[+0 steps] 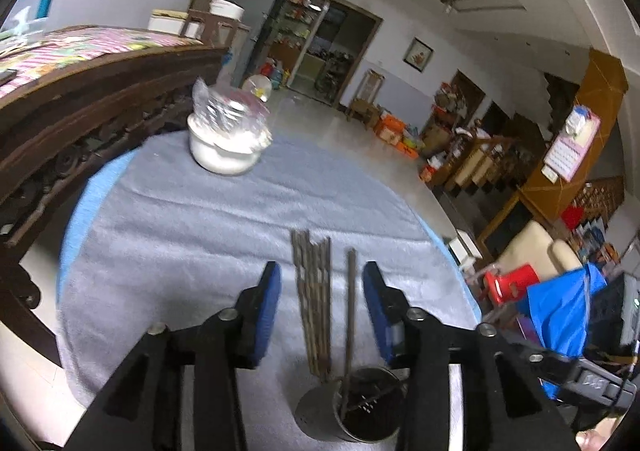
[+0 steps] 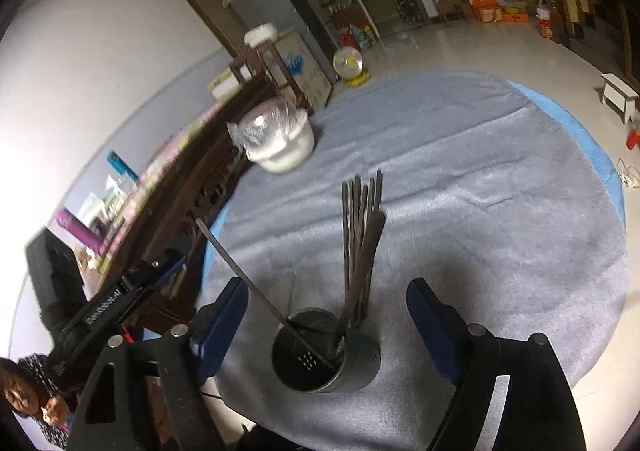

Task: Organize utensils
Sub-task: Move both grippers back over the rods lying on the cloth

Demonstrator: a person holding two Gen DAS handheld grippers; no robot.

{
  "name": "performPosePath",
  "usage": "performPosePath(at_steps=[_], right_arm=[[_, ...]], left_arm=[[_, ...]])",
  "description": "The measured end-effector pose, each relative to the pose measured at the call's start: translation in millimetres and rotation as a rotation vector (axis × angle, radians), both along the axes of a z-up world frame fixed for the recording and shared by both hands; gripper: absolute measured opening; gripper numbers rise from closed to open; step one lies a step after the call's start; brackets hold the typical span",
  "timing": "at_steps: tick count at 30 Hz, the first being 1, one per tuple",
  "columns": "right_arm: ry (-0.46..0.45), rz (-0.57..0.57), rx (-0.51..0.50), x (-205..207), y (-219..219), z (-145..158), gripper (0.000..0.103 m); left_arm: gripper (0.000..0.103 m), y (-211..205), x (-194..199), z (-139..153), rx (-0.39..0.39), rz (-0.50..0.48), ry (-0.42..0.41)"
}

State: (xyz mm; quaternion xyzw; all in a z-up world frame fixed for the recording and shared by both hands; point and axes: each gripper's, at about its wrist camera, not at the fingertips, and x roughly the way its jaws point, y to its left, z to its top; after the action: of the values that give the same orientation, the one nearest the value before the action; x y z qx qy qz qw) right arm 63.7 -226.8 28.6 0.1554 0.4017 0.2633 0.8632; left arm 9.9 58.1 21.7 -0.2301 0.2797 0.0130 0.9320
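A dark metal utensil holder [image 1: 354, 405] [image 2: 320, 351] stands on the grey cloth near the table's near edge. A bundle of dark chopsticks [image 1: 314, 303] [image 2: 360, 243] stands in it, leaning on its far rim. A single chopstick [image 1: 350, 315] [image 2: 256, 291] stands apart, leaning the other way. My left gripper [image 1: 322, 315] is open just above the holder, with the sticks between its fingers. My right gripper [image 2: 326, 327] is open and empty, its fingers on either side of the holder. The left gripper's body [image 2: 120, 303] shows in the right wrist view.
A white bowl with a clear plastic cover [image 1: 226, 135] [image 2: 280, 139] sits at the far side of the round table [image 1: 168, 211]. A carved wooden bench [image 1: 80, 103] runs along the table's left. A person [image 2: 28, 391] is at the lower left.
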Motion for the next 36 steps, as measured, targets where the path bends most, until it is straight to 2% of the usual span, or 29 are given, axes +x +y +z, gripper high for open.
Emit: performPosePath(at_steps=[2,5,7,10,12,16,19,22,29,36], right_arm=[[-0.044,-0.04,0.053,-7.4,-15.8,8.5,0.085],[-0.099,-0.132,0.112,-16.9,-44.6,15.4,0.085],[-0.108,-0.211,0.136,-19.2,-65.3,12.2,0.085],[-0.035,-0.322,0.144,-13.5,-94.8,-10.4,0.085],[0.049,-0.38,0.143,-6.9,-110.6,-35.3,0.085],[0.159,-0.435,0.09,2.8,-122.5,-74.4,0.085],[0.216,-0.428,0.069,7.2,-121.8,-95.1,0.085],[0.23,-0.402,0.037,14.5,-115.4,-103.7,0.085],[0.249,-0.353,-0.045,36.6,-103.1,-124.1,0.085],[0.256,-0.167,-0.141,88.1,-65.8,-132.2,0.085]], left_arm=[[0.059,13.2,-5.4,1.3,-0.001,0.056,-0.016],[0.063,35.2,-9.0,-4.9,-0.008,0.149,-0.005],[0.065,51.9,-7.1,-17.0,-0.028,0.207,0.033],[0.065,69.6,-1.4,-38.9,-0.038,0.267,0.111],[0.065,77.4,3.5,-56.9,-0.035,0.295,0.176],[0.065,82.6,11.8,-92.5,-0.016,0.305,0.297],[0.065,80.5,17.8,-111.4,0.011,0.294,0.365],[0.065,77.5,22.6,-123.9,0.023,0.272,0.402],[0.065,72.1,34.2,-137.9,0.059,0.244,0.449],[0.065,74.1,41.6,-151.9,0.051,0.241,0.497]])
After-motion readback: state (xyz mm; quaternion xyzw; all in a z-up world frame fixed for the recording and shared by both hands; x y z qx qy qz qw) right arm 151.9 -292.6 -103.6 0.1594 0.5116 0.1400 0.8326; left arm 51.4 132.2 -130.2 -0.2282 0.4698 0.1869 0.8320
